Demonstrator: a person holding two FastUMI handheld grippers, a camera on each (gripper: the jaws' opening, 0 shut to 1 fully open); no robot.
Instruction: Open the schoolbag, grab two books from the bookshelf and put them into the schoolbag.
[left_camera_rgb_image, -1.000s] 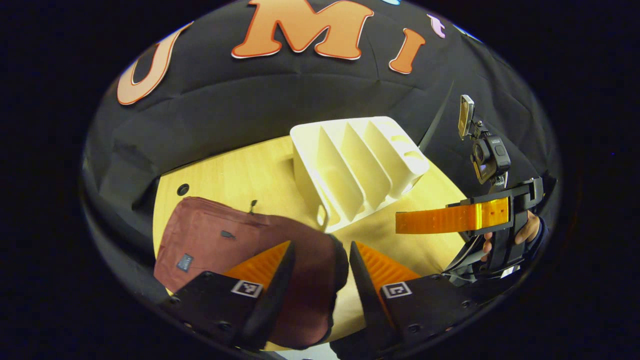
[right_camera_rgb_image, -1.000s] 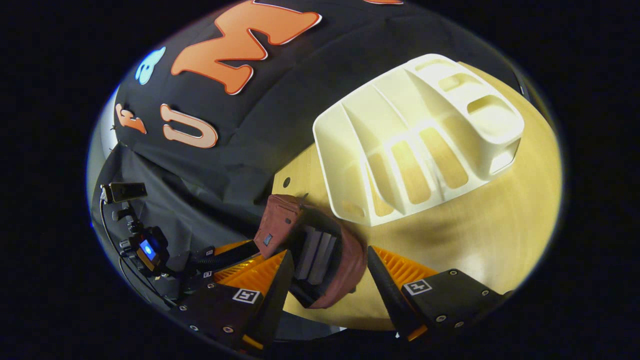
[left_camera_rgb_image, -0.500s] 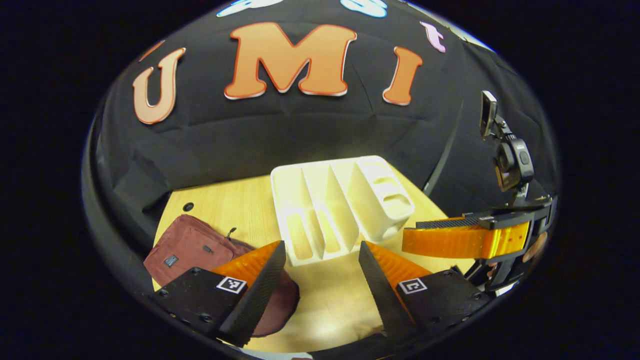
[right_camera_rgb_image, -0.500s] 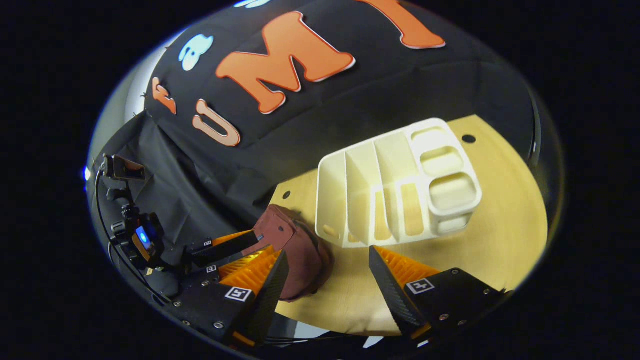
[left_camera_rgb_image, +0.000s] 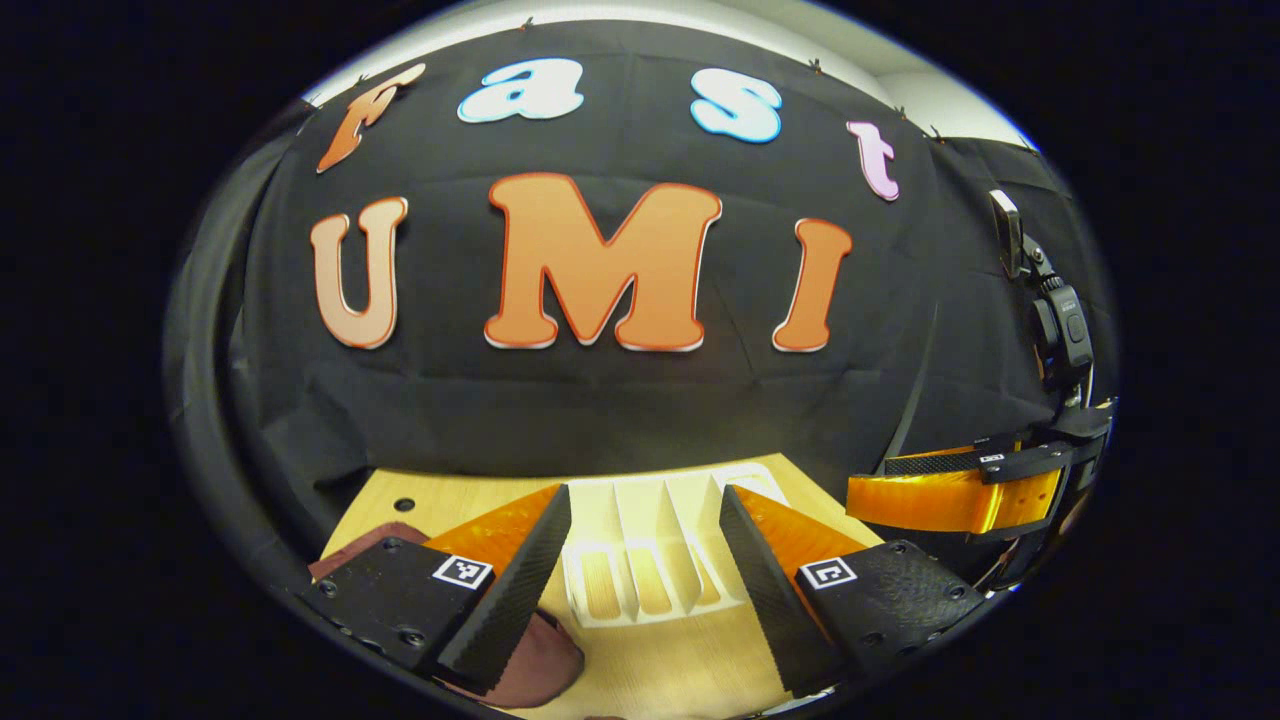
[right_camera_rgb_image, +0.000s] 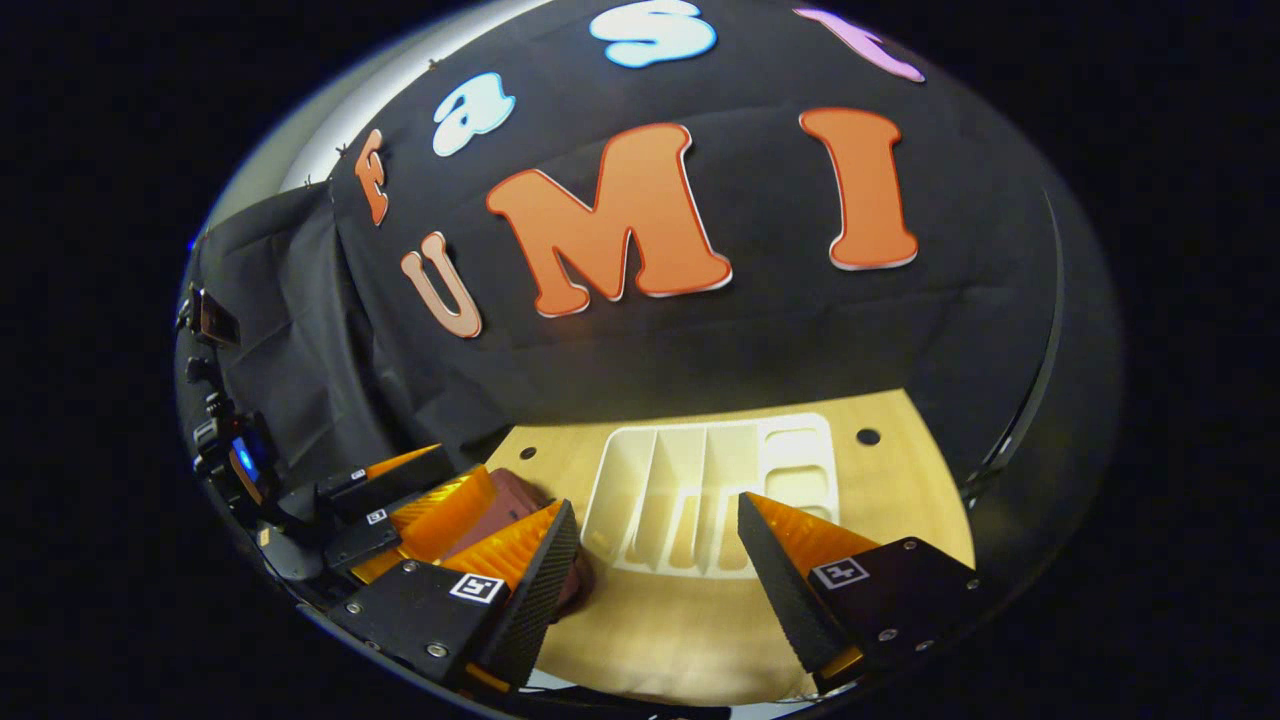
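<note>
Left gripper (left_camera_rgb_image: 640, 560): held spread, nothing pinched, raised above the table (left_camera_rgb_image: 690, 670).
Right gripper (right_camera_rgb_image: 650, 570): held spread, nothing between the fingers; seen from the left gripper view at the right edge (left_camera_rgb_image: 950, 495).
Bookshelf (right_camera_rgb_image: 700, 495): white, set on the table ahead of both grippers.
Schoolbag (left_camera_rgb_image: 530, 665): maroon, laid left of the bookshelf.
</note>
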